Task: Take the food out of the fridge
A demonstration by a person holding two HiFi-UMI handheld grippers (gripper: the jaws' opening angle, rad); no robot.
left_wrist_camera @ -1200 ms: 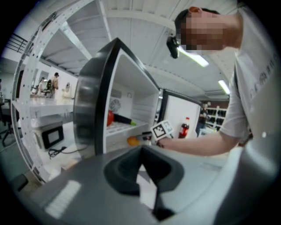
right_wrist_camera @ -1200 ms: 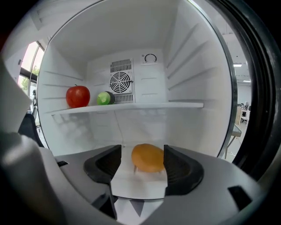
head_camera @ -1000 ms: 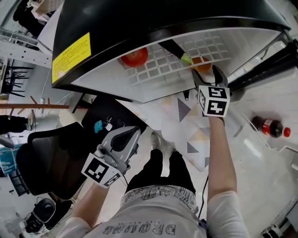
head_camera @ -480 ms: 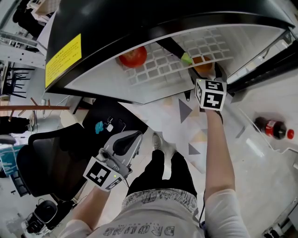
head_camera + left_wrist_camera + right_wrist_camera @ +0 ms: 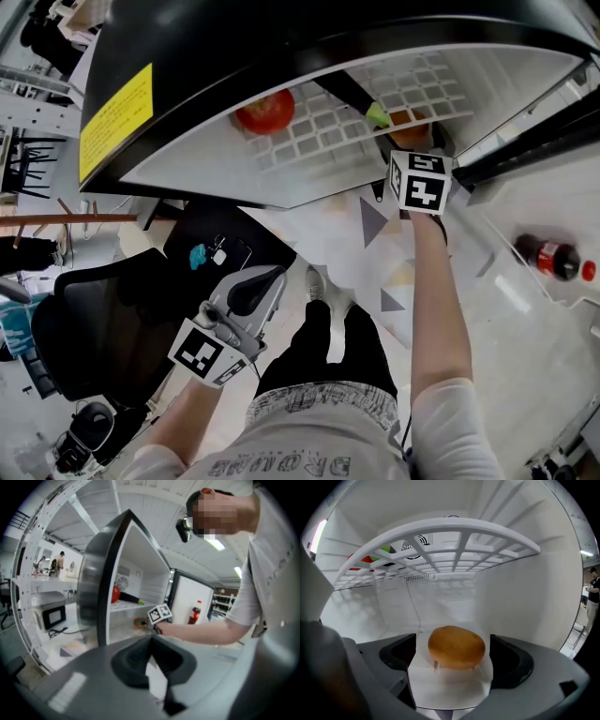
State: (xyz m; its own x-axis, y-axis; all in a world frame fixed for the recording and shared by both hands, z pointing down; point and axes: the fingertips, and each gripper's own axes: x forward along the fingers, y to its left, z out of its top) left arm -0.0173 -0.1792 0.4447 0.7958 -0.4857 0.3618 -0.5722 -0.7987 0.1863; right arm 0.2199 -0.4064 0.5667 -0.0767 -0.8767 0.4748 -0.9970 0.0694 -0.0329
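- Now right tongs [image 5: 453, 641] spread wide inside fridge [image 5: 525, 597]; round bun [image 5: 456, 647] sits on fridge floor between the jaws.
- Left tongs [image 5: 151, 645] closed, empty, held low outside fridge.
- Tomato [image 5: 265, 111] on grid shelf [image 5: 323, 131] above.

The yellow label [image 5: 114, 117] on the fridge [image 5: 309, 23] and the shirt print [image 5: 281, 463] are unreadable.

left gripper [image 5: 272, 277] a grey moulded shell with a dark recess, black-and-white marker cube [image 5: 202, 352] at its rear, right gripper [image 5: 417, 145] topped with a matching cube [image 5: 419, 181], white short-sleeved t-shirt [image 5: 309, 441] with grey lettering behind both, black trousers [image 5: 319, 347], pale shoe [image 5: 314, 281] beside the left gripper's tip
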